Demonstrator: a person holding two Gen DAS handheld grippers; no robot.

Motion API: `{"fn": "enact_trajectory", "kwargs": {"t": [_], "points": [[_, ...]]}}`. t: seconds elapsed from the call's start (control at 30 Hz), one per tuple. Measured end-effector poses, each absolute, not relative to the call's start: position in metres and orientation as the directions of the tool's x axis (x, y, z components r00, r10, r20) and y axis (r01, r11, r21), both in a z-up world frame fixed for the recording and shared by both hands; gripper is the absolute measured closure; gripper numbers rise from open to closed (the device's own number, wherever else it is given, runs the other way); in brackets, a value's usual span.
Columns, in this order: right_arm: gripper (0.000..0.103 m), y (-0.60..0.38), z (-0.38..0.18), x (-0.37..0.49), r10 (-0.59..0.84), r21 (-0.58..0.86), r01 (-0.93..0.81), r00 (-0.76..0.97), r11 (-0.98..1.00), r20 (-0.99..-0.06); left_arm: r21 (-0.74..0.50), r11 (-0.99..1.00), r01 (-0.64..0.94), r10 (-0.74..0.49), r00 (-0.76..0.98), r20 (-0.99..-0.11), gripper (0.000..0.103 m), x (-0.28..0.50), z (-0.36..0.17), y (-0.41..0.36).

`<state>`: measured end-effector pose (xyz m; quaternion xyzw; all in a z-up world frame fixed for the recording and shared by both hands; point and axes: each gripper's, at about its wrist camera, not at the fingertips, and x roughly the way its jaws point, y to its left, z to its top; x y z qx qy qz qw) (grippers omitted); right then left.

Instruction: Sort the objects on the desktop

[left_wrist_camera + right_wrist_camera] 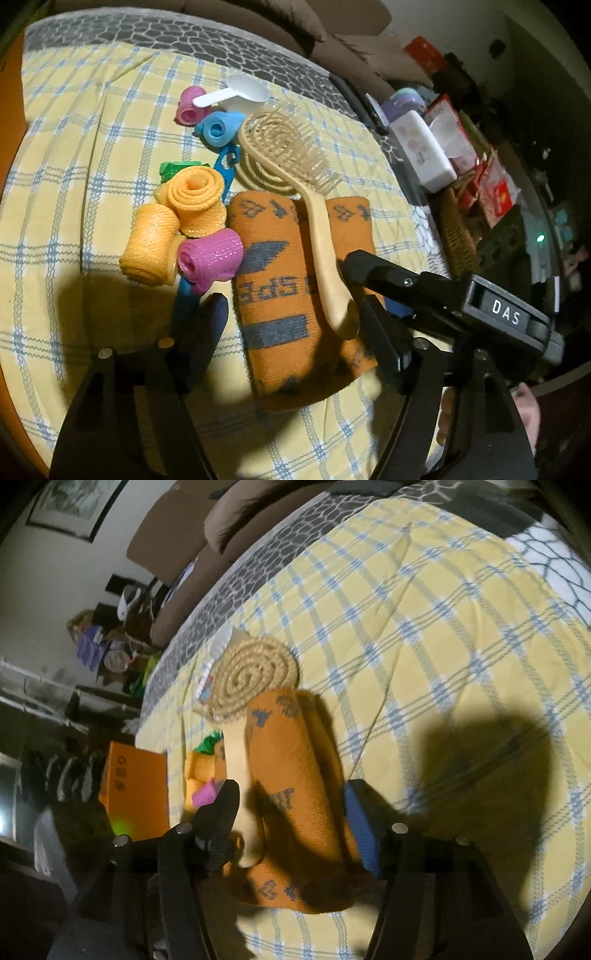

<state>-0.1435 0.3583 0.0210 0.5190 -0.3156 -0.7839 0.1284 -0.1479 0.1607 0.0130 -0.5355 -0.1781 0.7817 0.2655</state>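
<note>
A beige hairbrush [295, 155] lies with its handle [328, 258] across a rolled orange towel [273, 280] on the yellow plaid cloth [92, 147]. Orange [195, 199], pink [208, 258] and blue [219, 127] fabric rolls and a white scoop [240, 94] lie to the left and beyond. My left gripper [295, 325] is open, low over the towel. My right gripper [291, 812] is open and straddles the towel [295, 775] and brush handle [236, 753]; it also shows in the left wrist view [373, 280] at the handle's end.
A blue clip [227, 166] and a green item [173, 168] lie among the rolls. A wicker basket [458, 229] and boxes [424, 151] crowd the right side. An orange box [133, 794] stands beyond the cloth's left edge. A woven coaster [251, 672] lies under the brush head.
</note>
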Motion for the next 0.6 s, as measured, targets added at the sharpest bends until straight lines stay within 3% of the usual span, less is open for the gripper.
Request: {"fn": "enact_trajectory", "kwargs": {"t": [0.13,0.2,0.27,0.37,0.53,0.6], "points": [[0.039,0.349,0.026,-0.143,-0.504,0.589,-0.097,-0.419,-0.803,-0.755,-0.481,-0.833,-0.273,0.55,-0.313,-0.775,0.034,-0.14,0.017,0.177],[0.04,0.342,0.028,-0.142,-0.502,0.575,-0.07,-0.408,-0.815,-0.762,-0.447,-0.845,-0.293,0.528,-0.323,-0.786,0.045,-0.137,0.017,0.184],[0.045,0.331,0.03,-0.142,-0.468,0.516,-0.021,-0.394,-0.856,-0.791,-0.403,-0.857,-0.32,0.501,-0.339,-0.796,0.055,-0.134,0.018,0.192],[0.048,0.316,0.03,-0.141,-0.424,0.454,0.018,-0.393,-0.891,-0.816,-0.396,-0.859,-0.325,0.499,-0.356,-0.79,0.062,-0.132,0.02,0.194],[0.056,0.307,0.042,-0.14,-0.391,0.403,0.066,-0.425,-0.913,-0.816,-0.396,-0.852,-0.342,0.512,-0.39,-0.766,0.068,-0.129,0.032,0.193],[0.064,0.308,0.05,-0.139,-0.388,0.4,0.071,-0.443,-0.914,-0.808,-0.402,-0.85,-0.342,0.518,-0.399,-0.756,0.068,-0.129,0.037,0.191]]}}
